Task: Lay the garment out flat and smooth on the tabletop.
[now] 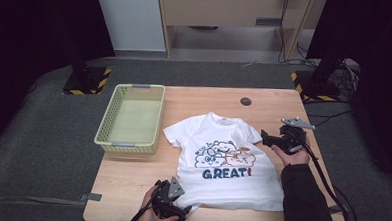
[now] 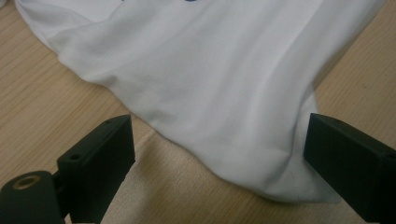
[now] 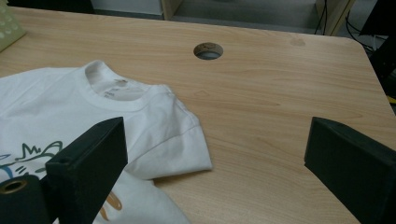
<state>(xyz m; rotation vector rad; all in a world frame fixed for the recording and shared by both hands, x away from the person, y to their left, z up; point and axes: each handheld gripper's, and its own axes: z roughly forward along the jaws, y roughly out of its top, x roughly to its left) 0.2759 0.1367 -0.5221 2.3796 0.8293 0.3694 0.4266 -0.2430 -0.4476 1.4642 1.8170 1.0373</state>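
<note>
A white T-shirt (image 1: 227,162) is spread flat, print up, on the wooden bench (image 1: 131,177), right of a green basket (image 1: 131,117). The left gripper (image 2: 219,154) is held wide open at the shirt's bottom corner, cloth lying between the jaws, ungripped. The right gripper (image 3: 215,154) is held wide open and empty, just beside the sleeve (image 3: 182,140).

Before you: one light-wood counter (image 1: 130,187) with a round cable hole (image 1: 246,101) near its far edge, bearing a pale green slatted basket (image 1: 131,118) at your far left and a white printed T-shirt (image 1: 231,164) spread flat, front up, just beside it.
</note>
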